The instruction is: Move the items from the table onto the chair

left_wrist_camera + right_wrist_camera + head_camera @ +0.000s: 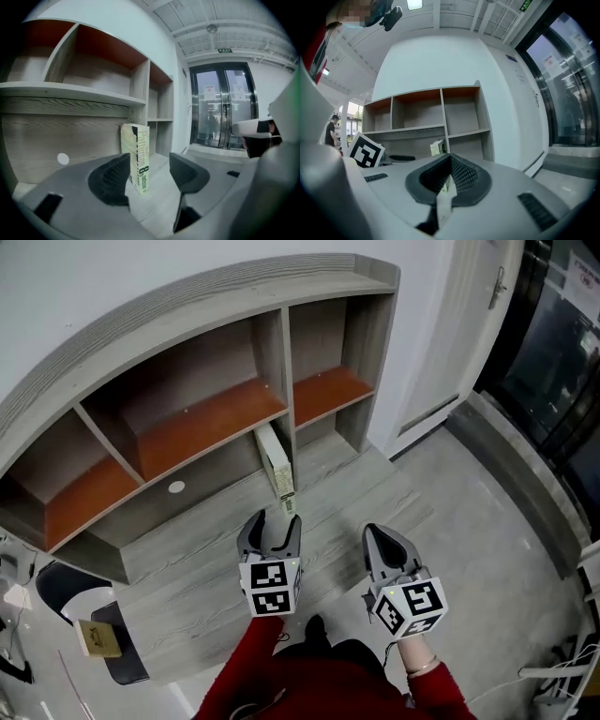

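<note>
— What is hard to make out here?
— Both hands sit behind the marker cubes; only a red sleeve point(281, 676) shows. The dark chair point(131, 667) at lower left is cut by the edge, with a small brown box point(97, 637) on it.
— And the book?
— The pale book point(277, 465) stands upright on the grey table point(206, 549), against the shelf unit point(187, 418).
— The grippers?
— The left gripper point(277, 526) points at the book, just short of it, jaws spread, pads off it. The right gripper point(377, 538) is alongside, aimed the same way, jaws pressed together on a thin pale slip point(442, 197) I cannot name.
</note>
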### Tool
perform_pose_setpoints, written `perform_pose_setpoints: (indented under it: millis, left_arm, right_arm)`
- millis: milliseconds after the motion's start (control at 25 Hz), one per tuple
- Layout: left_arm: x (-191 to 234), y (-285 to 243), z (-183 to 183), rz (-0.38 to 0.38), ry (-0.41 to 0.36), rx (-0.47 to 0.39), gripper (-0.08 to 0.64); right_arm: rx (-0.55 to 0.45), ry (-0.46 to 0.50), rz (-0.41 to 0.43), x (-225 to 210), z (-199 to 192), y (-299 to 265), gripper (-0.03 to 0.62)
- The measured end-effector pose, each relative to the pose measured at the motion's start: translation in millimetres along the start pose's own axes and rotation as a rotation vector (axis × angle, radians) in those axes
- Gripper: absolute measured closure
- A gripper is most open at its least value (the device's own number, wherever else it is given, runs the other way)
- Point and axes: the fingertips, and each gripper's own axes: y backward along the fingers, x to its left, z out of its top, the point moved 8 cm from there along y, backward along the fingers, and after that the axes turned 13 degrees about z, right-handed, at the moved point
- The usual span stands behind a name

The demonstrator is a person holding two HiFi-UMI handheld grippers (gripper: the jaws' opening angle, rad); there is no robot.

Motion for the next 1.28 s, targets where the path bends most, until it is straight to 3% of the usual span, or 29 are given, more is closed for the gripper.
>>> perform_pose_setpoints:
  millis: [400, 680, 960, 1000, 1080, 1280]
  left_arm:
    - [-12, -57, 9, 0.190, 0.001, 0.077, 0.238]
    - [-24, -86, 17, 0.349, 0.015, 0.111, 0.233]
    - [-25, -105, 14, 0.443, 0.035, 0.145, 0.235]
    - [-23, -106, 12, 0.455, 0.039, 0.147, 0.237]
    - [-19, -109, 10, 0.471, 0.049, 0.138, 0.361]
    - [-13, -108, 9, 0.476, 0.074, 0.132, 0.386]
  right_arm:
    - [0.074, -0.010, 0.168, -55, 13, -53, 0.581]
    - [0.108, 0.005, 0.284, -94, 30, -83, 0.581]
    - [0.169, -0.003, 0.374, -112, 21, -109, 0.581]
    - [0.177, -0.001, 0.384, -113, 19, -113, 0.581]
    - [0.187, 0.008, 0.402, -112, 18, -119, 0.581]
    - [0.198, 0.025, 0.439, -110, 16, -123, 0.581]
